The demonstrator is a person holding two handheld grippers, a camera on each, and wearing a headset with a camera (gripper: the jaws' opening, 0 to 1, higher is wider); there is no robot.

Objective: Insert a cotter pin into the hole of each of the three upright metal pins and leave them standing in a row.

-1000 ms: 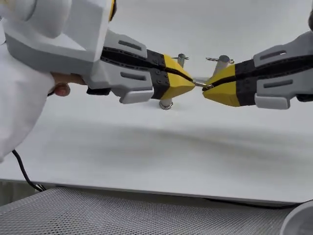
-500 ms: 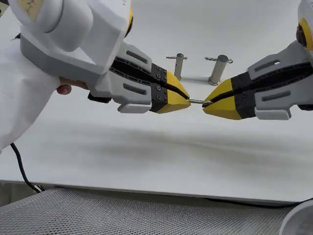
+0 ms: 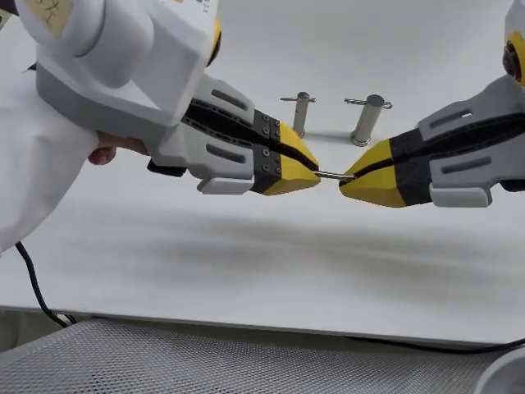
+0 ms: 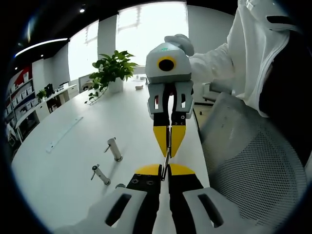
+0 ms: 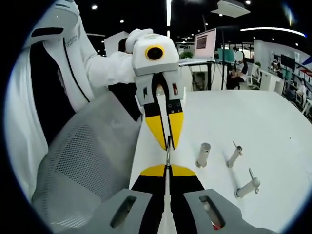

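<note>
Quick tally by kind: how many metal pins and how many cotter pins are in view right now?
Metal pins: 3
Cotter pins: 3 (two through pins, one held between left gripper and right gripper)
Total: 6

A thin silver cotter pin (image 3: 334, 175) lies flat in the air, pinched between the tips of the left claw (image 3: 315, 169) and the right claw (image 3: 344, 178). On the white tabletop (image 3: 246, 246) 3 gray pins stand up. The left metal pin (image 3: 301, 115) and the right metal pin (image 3: 367, 121) each have a wire through the top. The third metal pin (image 5: 203, 154) has a plain top.
</note>
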